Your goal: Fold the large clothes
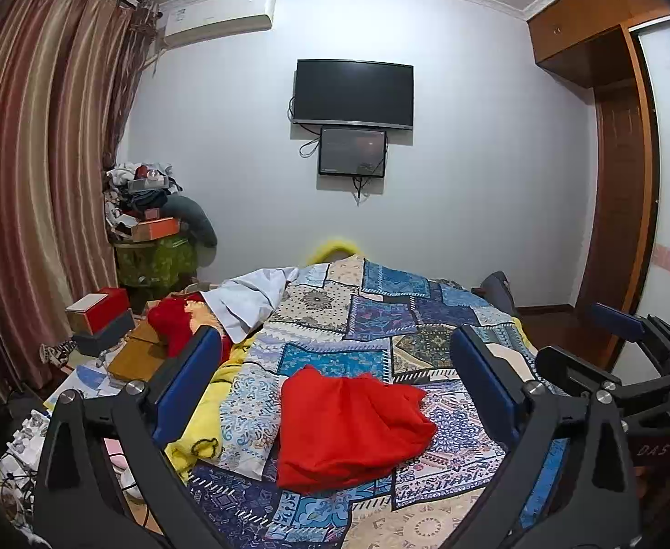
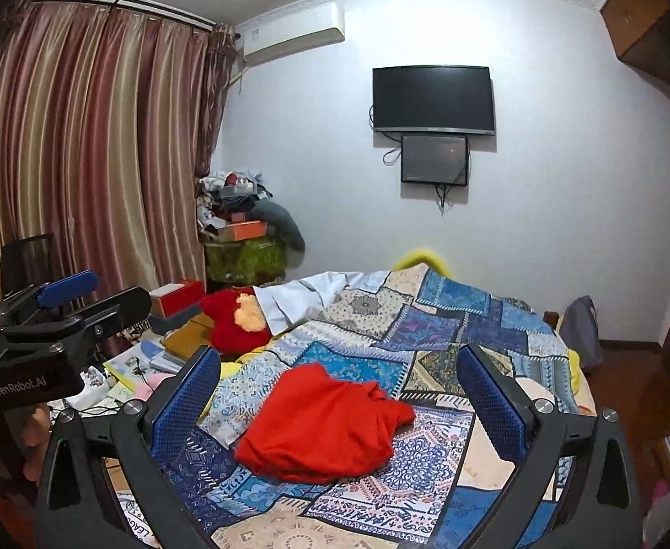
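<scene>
A red garment (image 1: pixel 346 430) lies folded in a loose bundle on the patchwork bedspread (image 1: pixel 380 315), also seen from the right wrist as the red garment (image 2: pixel 321 421) on the bedspread (image 2: pixel 426 320). My left gripper (image 1: pixel 335 357) hangs above and in front of it, jaws wide apart, nothing between the blue pads. My right gripper (image 2: pixel 339 368) is likewise open and empty over the bundle. The right gripper shows at the right edge of the left wrist view (image 1: pixel 627 343), and the left gripper at the left edge of the right wrist view (image 2: pixel 69 302).
A white garment (image 1: pixel 252 297) and a red plush cloth (image 1: pixel 174 325) lie at the bed's far left. Boxes (image 1: pixel 101 320) and clutter crowd the left bedside. Curtains (image 1: pixel 28 183) hang left, a TV (image 1: pixel 353 94) on the far wall, a wardrobe (image 1: pixel 609 137) right.
</scene>
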The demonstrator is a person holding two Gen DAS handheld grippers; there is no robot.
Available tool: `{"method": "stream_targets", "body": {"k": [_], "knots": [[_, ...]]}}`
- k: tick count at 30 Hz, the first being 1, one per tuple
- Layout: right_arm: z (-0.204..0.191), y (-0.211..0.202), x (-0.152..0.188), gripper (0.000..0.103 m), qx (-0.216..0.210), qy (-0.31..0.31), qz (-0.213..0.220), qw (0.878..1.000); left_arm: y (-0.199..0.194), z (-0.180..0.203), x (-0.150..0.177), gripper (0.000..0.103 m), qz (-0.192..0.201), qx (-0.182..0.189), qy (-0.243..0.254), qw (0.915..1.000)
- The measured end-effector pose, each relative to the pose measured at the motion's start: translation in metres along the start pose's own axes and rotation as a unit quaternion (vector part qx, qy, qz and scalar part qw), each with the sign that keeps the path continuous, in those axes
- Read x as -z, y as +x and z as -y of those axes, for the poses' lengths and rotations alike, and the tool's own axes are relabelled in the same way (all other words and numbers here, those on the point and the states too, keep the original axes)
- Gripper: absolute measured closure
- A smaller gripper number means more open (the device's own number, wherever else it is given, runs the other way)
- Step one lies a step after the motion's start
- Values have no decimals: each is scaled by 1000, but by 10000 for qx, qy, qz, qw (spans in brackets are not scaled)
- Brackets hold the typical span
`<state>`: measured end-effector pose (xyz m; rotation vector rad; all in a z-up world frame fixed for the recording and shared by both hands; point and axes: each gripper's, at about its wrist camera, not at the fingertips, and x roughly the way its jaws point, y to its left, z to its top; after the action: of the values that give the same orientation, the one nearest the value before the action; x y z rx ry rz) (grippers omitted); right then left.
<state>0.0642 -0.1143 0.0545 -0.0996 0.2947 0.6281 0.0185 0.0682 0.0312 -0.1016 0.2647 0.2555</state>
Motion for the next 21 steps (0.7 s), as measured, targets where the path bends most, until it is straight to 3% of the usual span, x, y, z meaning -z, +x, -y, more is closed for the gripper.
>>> {"method": "stream_targets", "body": {"k": [21], "knots": [[12, 6, 5, 0, 68, 327, -170, 9993, 13, 1, 9, 0, -213, -6, 45, 9998]]}}
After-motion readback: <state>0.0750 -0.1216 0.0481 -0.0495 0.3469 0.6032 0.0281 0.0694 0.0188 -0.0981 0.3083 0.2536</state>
